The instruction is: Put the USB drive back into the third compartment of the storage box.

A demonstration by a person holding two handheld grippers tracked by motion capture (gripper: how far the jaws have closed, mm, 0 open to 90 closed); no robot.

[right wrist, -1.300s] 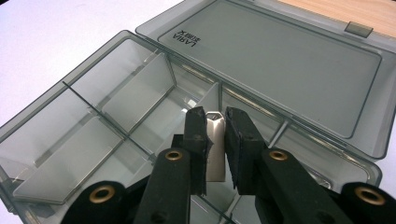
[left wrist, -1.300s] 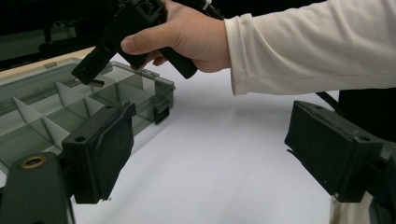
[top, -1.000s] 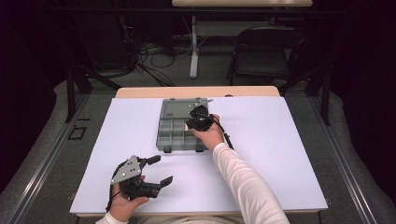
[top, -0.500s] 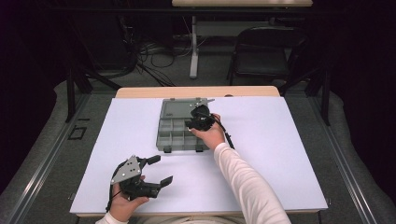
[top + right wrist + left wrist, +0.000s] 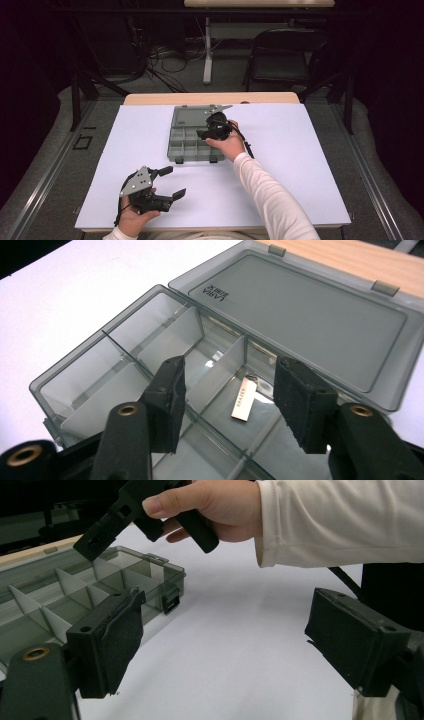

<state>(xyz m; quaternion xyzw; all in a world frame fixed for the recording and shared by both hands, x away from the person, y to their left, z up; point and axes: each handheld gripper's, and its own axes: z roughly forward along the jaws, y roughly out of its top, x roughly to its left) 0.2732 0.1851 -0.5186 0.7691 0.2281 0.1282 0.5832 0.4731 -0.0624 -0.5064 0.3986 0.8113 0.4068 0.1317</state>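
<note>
Right gripper [image 5: 227, 405] over open organiser box [image 5: 192, 134] mid-tabletop [image 5: 300, 165]; fingers [image 5: 167, 400] just opening, apart, nothing between. Small tag [image 5: 243, 402] lying in compartment below. Risk: fingers clipping divider, shifting box. Left gripper [image 5: 167, 181] idle, fingers apart.

Small metal tag [image 5: 244, 404] flat in grey organizer box [image 5: 75, 390] (lid open).

High view looks down; both gripper views sit close, sharing the organizer box [image 5: 192, 136].
</note>
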